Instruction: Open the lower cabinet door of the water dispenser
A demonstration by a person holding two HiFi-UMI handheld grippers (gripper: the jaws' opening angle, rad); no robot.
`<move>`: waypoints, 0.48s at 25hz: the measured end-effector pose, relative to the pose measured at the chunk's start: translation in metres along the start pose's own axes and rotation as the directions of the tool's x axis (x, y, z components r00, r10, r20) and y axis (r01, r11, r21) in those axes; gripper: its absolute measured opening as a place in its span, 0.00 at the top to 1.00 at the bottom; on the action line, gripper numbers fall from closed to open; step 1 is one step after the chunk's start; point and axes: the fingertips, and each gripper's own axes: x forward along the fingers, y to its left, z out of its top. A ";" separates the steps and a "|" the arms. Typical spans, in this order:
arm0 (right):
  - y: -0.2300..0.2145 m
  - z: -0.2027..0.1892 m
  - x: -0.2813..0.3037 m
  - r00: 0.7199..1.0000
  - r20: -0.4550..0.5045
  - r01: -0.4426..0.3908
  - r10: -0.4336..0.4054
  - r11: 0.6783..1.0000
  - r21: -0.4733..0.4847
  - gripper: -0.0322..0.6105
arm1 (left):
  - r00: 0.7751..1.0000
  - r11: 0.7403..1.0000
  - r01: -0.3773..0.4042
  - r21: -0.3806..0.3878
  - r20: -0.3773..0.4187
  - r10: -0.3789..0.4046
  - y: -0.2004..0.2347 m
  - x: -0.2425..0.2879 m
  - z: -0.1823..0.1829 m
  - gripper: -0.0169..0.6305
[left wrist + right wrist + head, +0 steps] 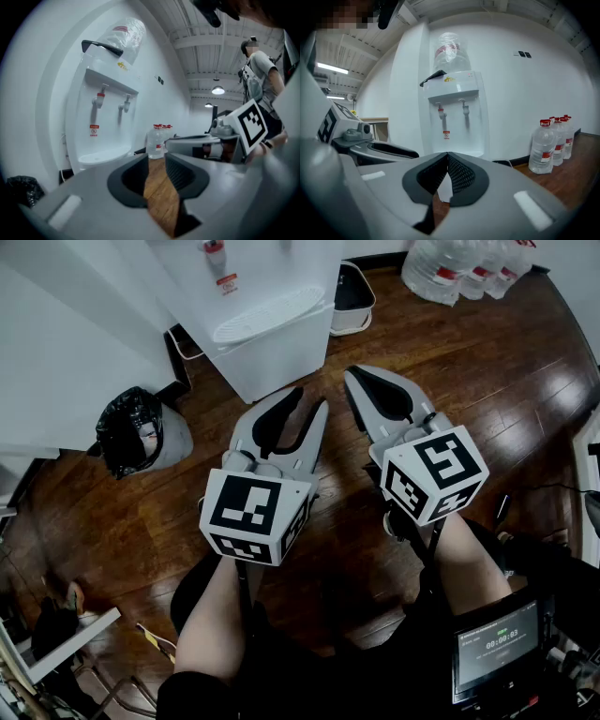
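Poised over wood floor [487,381], just short of the water dispenser [246,296] and its closed lower cabinet door [281,357].

Holding nothing: left gripper [312,399] parted by a narrow slit with only floor showing through, right gripper [353,374] pressed fully together. Under the red tap [440,112], a red-and-white sticker [446,135], print too small to read. Likewise unreadable: red labels on the red-capped bottles [543,145], green digits on a small screen [497,645]. Only in the gripper views: upturned bottle [450,49] atop the dispenser, a standing person [260,70]. Only in the head view: the door's face, black bin bag [131,427] off to the left, white basket [353,296] just beside at right. Bare floor between tips and door.
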 end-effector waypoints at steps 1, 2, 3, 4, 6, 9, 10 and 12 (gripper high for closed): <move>-0.001 0.001 0.000 1.000 0.001 0.003 -0.003 1.000 0.002 0.94 | 1.000 1.000 0.000 -0.002 0.001 0.000 -0.001 0.000 0.002 0.77; -0.002 0.001 0.000 1.000 0.002 0.006 -0.006 1.000 0.004 0.94 | 1.000 1.000 0.001 -0.003 0.003 -0.001 -0.002 -0.001 0.003 0.77; -0.003 0.002 0.000 1.000 0.002 0.009 -0.009 1.000 0.006 0.94 | 1.000 1.000 0.002 -0.004 0.005 -0.002 -0.003 -0.001 0.005 0.77; -0.004 0.002 0.000 1.000 0.002 0.011 -0.011 1.000 0.008 0.94 | 1.000 1.000 0.004 -0.004 0.008 -0.004 -0.004 -0.001 0.007 0.77; -0.004 0.000 0.000 1.000 -0.003 0.013 -0.013 1.000 0.011 0.94 | 1.000 1.000 0.006 0.000 0.013 -0.006 -0.006 -0.001 0.011 0.77; -0.002 -0.004 0.002 1.000 -0.015 0.009 -0.009 1.000 0.009 0.94 | 1.000 1.000 -0.006 0.014 0.017 0.006 -0.002 -0.004 0.010 0.77; -0.001 -0.005 0.002 1.000 -0.019 0.007 -0.007 1.000 0.006 0.94 | 1.000 1.000 -0.013 0.017 0.016 0.012 0.001 -0.005 0.009 0.77; 0.000 -0.008 0.004 1.000 -0.027 0.004 -0.004 1.000 0.001 0.94 | 1.000 1.000 -0.022 0.017 0.013 0.022 0.007 -0.007 0.007 0.77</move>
